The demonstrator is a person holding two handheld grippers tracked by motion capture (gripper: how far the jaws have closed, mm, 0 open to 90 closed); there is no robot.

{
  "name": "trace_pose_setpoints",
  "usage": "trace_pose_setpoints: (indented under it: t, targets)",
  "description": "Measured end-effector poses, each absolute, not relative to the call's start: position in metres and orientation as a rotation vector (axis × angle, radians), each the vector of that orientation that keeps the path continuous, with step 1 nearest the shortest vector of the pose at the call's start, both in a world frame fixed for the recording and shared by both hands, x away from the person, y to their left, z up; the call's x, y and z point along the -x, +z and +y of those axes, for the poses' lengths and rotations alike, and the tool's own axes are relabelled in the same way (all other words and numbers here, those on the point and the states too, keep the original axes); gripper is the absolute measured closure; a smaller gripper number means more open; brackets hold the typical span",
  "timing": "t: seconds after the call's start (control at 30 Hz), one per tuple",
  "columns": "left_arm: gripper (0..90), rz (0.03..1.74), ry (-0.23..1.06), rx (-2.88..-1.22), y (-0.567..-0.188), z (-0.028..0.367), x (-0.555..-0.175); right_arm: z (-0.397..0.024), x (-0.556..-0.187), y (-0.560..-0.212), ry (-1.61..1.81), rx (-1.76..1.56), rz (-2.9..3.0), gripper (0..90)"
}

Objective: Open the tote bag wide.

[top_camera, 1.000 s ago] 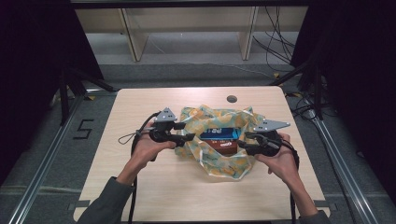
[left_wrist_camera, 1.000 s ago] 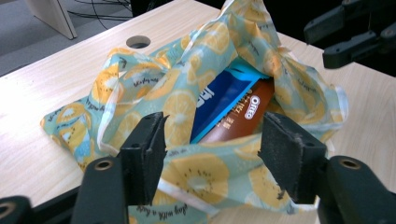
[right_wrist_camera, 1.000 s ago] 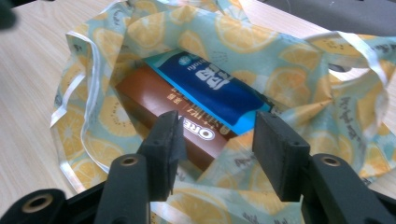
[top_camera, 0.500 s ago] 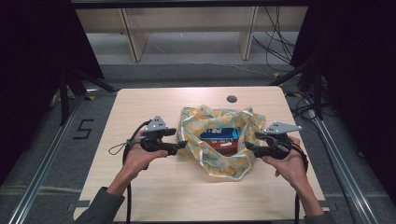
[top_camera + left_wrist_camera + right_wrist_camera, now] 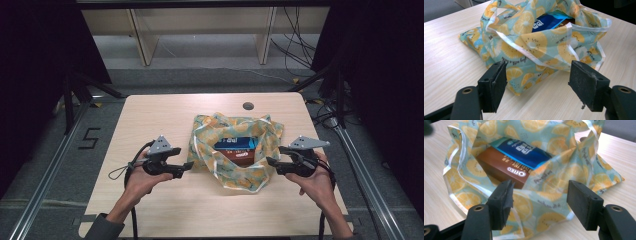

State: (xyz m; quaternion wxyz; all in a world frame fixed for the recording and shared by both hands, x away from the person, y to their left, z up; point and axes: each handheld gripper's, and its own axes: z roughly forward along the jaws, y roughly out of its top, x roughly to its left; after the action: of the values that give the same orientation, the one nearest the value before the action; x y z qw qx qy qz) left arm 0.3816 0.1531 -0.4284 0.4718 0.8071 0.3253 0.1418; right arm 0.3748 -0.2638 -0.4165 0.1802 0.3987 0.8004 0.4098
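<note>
A cloth bag printed with orange slices point(image 5: 235, 150) lies open in the middle of the wooden table point(image 5: 150, 120). Inside it lie a blue packet point(image 5: 235, 144) and a brown Oreo box point(image 5: 241, 155); both also show in the right gripper view, the blue packet point(image 5: 524, 151) over the brown box point(image 5: 501, 168). My left gripper point(image 5: 189, 165) is open just left of the bag point(image 5: 534, 47), jaws apart and empty. To the bag's right my right gripper point(image 5: 270, 161) is open too, its jaws facing the bag's rim point(image 5: 541, 195) with nothing between them.
A round cable hole point(image 5: 248, 106) sits near the table's far edge. Metal rails point(image 5: 45, 185) run along the floor on both sides, and a "5" mark point(image 5: 89, 139) is on the floor at left. A wooden shelf frame point(image 5: 200, 30) stands beyond the table.
Both grippers have drawn away from the bag's sides, left one leftward and right one rightward, and toward the person. The bag has stayed in place, open.
</note>
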Motion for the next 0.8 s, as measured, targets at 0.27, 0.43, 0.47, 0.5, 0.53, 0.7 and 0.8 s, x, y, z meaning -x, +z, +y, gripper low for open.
trace_pose_setpoints:
  t: [0.27, 0.43, 0.47, 0.5, 0.53, 0.7, 0.8]
  targets:
    - [28.3, 0.810, 0.347, -2.000, -0.438, 0.156, -0.366, -0.273, -0.371, -0.423, 1.148, -1.136, 2.258, 37.1]
    - [27.3, 0.802, 0.347, -2.009, -0.444, 0.155, -0.359, -0.274, -0.364, -0.425, 1.167, -1.160, 2.240, 36.6]
    - [27.2, 0.787, 0.350, -2.019, -0.445, 0.156, -0.358, -0.275, -0.364, -0.425, 1.164, -1.137, 2.241, 36.5]
    - [27.0, 0.790, 0.353, -2.010, -0.446, 0.156, -0.357, -0.276, -0.363, -0.425, 1.164, -1.132, 2.243, 36.5]
    - [26.9, 0.807, 0.344, -2.002, -0.448, 0.155, -0.356, -0.275, -0.360, -0.426, 1.170, -1.165, 2.240, 36.4]
    - [26.1, 0.815, 0.338, -2.010, -0.453, 0.158, -0.349, -0.276, -0.354, -0.433, 1.184, -1.165, 2.240, 35.1]
    - [23.9, 0.832, 0.335, -1.998, -0.458, 0.158, -0.345, -0.277, -0.350, -0.438, 1.165, -1.142, 2.257, 33.9]
